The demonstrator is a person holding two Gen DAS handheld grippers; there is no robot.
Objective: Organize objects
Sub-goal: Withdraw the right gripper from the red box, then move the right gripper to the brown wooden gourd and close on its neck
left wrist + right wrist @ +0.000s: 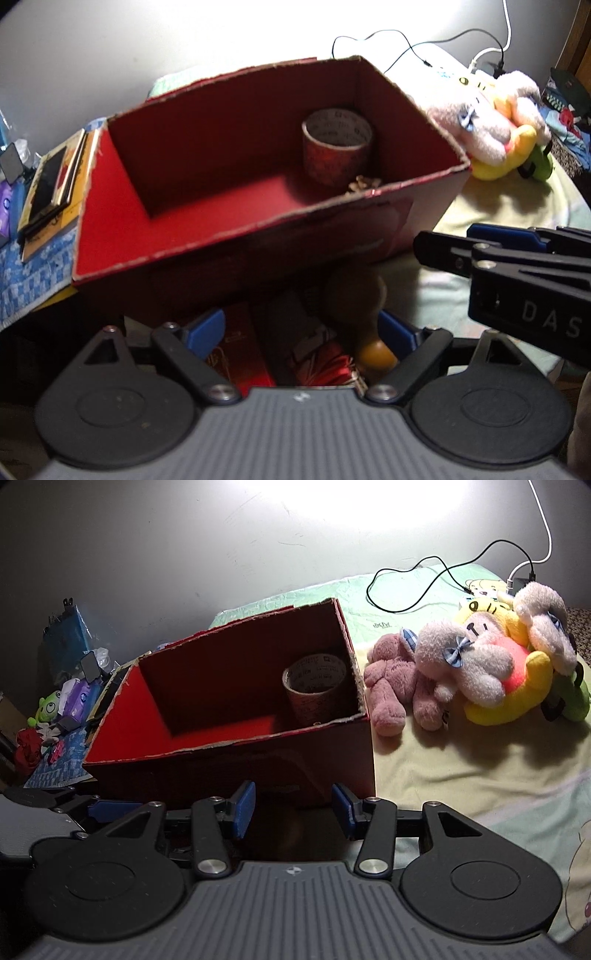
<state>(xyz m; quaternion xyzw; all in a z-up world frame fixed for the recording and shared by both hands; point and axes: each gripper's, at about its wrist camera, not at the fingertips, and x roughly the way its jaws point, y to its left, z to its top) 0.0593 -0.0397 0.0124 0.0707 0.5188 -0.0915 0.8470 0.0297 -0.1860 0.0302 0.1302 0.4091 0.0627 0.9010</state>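
The left claw [299,332] hangs low before the red box [229,229], its jaws apart around a dim clutter of a wooden-handled brush [364,317] and red packets [243,354], touching nothing that can be made out. The right claw [293,808] is also apart and empty, just in front of the box's near wall. Inside, only a tape roll [314,690] stands in the far right corner, so the left floor is free. Likely next: close squarely on the brush handle, lift clear of the ragged near rim, and stay left of the plush toys [476,672] on the bed.
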